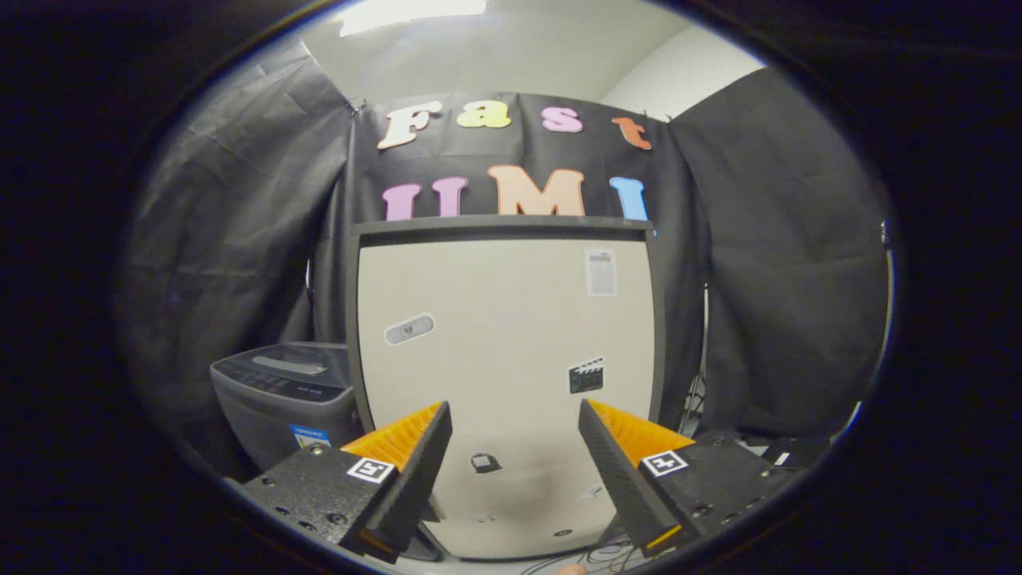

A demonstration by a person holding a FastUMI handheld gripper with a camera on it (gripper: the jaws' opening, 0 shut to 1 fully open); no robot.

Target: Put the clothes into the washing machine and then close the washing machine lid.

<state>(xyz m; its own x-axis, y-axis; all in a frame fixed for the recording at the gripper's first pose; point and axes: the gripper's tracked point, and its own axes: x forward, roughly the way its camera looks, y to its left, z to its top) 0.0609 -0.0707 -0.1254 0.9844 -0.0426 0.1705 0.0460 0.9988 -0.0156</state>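
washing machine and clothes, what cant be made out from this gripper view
- Washing machine: its right side is hidden behind the beige board; whether the lid is open cannot be told.
- Clothes: none can be made out; whatever lies behind the board is hidden.
- Stickers on the board: too small to make out.
- Tongs: open and empty, fingers apart in front of the board.

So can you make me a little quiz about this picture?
1. True or false: the gripper is holding clothes.
2. Which side of the tall beige cabinet is the washing machine on? A its left, B its right.
3. Fill in: the washing machine's lid is ____.

Key: 1 false, the jaws are open with nothing between them. 2 A. 3 closed.
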